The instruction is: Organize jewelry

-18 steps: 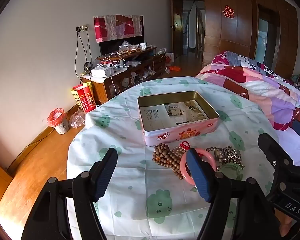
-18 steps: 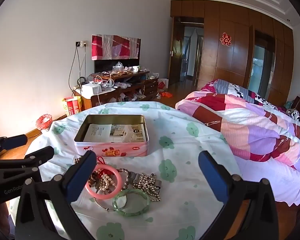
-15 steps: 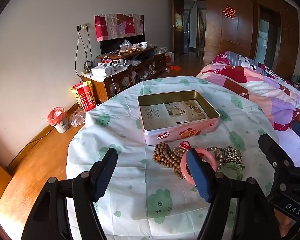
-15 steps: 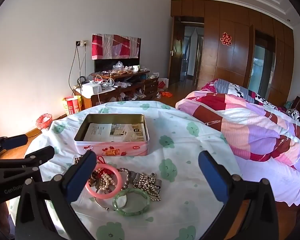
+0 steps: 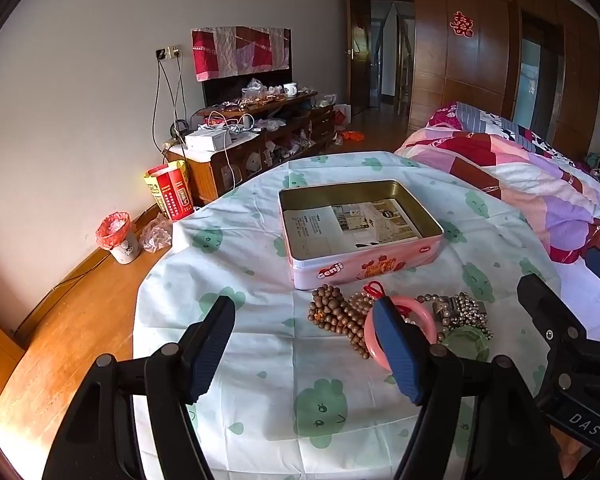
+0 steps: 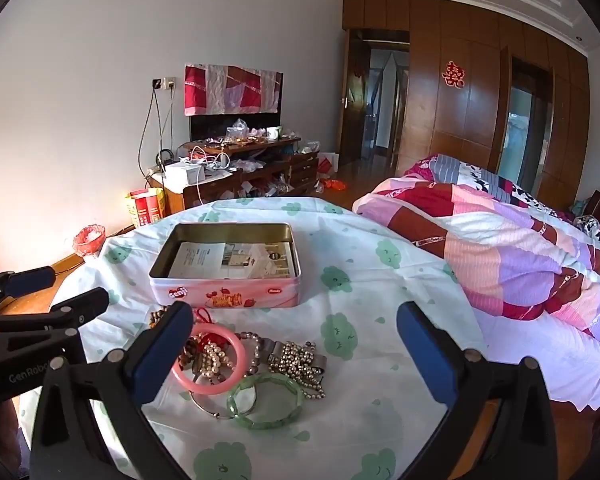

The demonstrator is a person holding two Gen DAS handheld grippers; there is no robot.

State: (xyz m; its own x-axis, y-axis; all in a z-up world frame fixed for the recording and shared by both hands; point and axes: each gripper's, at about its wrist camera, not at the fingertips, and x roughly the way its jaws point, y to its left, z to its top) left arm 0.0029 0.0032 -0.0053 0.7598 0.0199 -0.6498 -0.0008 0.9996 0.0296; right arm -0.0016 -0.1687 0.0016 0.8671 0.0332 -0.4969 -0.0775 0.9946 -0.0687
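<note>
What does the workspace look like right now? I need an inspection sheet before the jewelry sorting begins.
Surface: table under a white cloth with green prints.
Job's things: open pink tin lined with paper; pink bangle, green bangle, brown bead string, metal bead chains heaped in front of it.
Clutter: nothing seen on the table.
Grippers: left gripper and right gripper open, nothing held.
Cables: wall cables above the cabinet.
Surroundings: bed quilt, bin.

both grippers, left gripper (image 5: 304, 344) and right gripper (image 6: 294, 350), gape, angled downward
</note>
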